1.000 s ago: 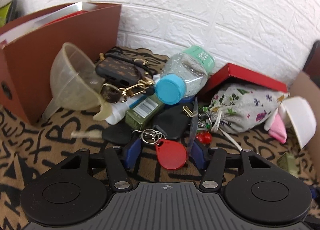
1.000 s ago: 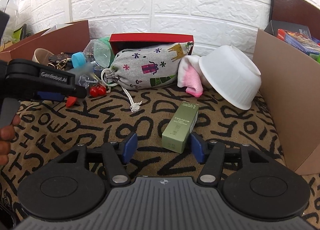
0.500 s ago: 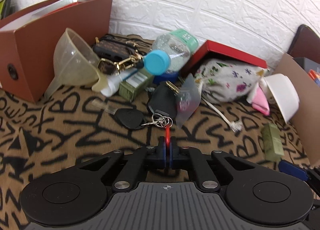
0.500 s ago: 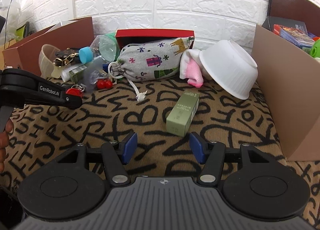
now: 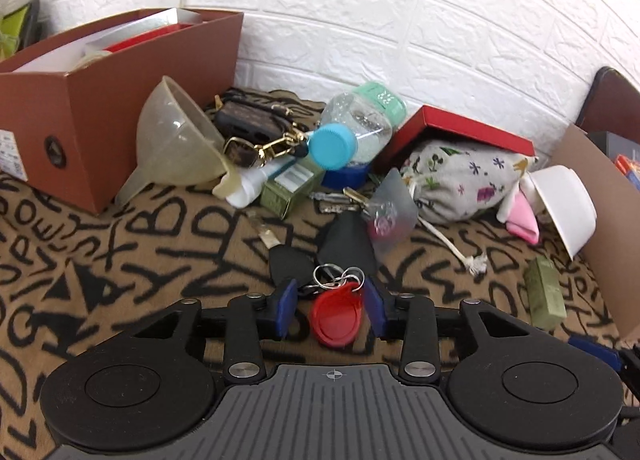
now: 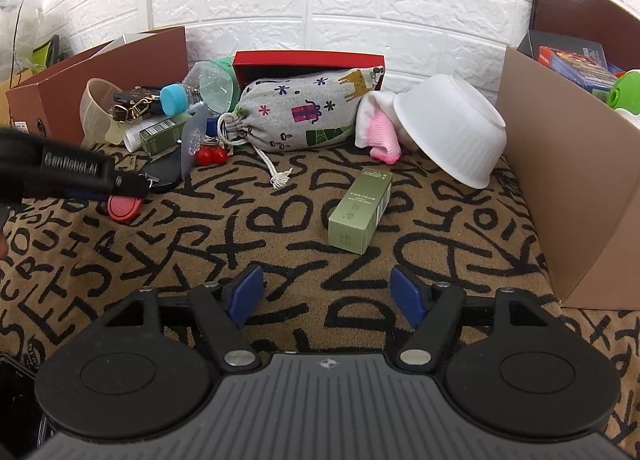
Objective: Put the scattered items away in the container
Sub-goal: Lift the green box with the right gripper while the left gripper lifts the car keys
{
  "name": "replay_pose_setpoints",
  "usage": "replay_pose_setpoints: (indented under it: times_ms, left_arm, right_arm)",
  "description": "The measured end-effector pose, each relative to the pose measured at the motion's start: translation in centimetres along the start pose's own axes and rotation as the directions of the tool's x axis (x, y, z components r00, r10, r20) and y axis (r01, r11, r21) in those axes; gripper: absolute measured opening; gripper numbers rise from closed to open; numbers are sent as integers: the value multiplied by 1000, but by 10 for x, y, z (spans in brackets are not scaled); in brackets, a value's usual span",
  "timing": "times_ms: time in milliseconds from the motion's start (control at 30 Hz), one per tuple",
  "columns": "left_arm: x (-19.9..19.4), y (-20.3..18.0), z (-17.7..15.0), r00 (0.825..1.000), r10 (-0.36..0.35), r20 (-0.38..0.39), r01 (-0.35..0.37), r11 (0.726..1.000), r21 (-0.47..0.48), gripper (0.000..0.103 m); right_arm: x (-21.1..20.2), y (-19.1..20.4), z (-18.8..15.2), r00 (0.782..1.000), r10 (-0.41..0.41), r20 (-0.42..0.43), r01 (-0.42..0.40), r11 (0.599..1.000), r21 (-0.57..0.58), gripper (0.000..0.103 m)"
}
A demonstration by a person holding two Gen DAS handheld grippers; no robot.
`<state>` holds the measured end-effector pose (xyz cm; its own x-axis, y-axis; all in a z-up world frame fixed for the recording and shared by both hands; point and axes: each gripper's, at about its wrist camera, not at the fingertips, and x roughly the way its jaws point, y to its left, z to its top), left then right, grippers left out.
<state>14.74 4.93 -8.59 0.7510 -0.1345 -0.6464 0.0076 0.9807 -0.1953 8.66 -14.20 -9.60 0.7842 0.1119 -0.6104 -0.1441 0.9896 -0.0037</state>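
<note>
The red key tag (image 5: 338, 314) lies flat on the lettered cloth of the desk (image 5: 120, 260), right between the blue pads of the left tongs (image 5: 331, 310). Those tongs are opening; the pads stand clear of the tag on both sides, so nothing is gripped. The tag's long axis runs toward the camera, its narrow end joined to the key rings (image 5: 338, 276), which lead away to a black key fob (image 5: 290, 264) and a black leather pouch (image 5: 350, 238). The left hand is plainly the nearer one for this bunch.

The right tongs (image 6: 326, 294) are also opening, with only bare cloth between the pads. Their likely target, a green carton (image 6: 360, 209), lies just ahead and slightly right, its long axis pointing away and a little to the right, so the pads would close across its short sides. The tan cardboard box (image 6: 560, 179) stands close on the right and seems the nearest container; a brown box (image 5: 120, 107) stands at far left.

Counted: two green cartons, the second (image 5: 290, 187) in the pile; one funnel (image 5: 176, 139), one clear bottle with a blue cap (image 5: 356, 131), one printed drawstring bag (image 6: 304, 115), one white bowl (image 6: 448, 131) tipped over, one red lid (image 5: 464, 131), one patterned phone case (image 5: 248, 119), one pink cloth (image 6: 384, 135).
</note>
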Motion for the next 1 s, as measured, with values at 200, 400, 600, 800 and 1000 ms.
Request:
replay_pose_setpoints:
  times_ms: [200,400,600,800,1000]
  left_arm:
    - [11,-6,3,1000,-12,-10,13,998,60,77]
    - [10,-7,-2,999,3,-48,1,996,90,28]
    - [-12,-7,-16,998,-19,-65,22,998,55,27]
    - [-36,-7,-35,995,-46,-84,50,997,51,28]
    - [-30,-7,-27,996,-50,-74,51,998,25,52]
  right_arm:
    - [3,1,1,1000,-6,2,6,1000,0,79]
    - [2,2,1,1000,-6,0,6,1000,5,79]
    - [-5,2,-4,1000,9,-2,-9,1000,-5,76]
    - [-9,1,-4,1000,10,-6,-10,1000,-6,76]
    - [-2,1,5,1000,-19,3,19,1000,-9,77]
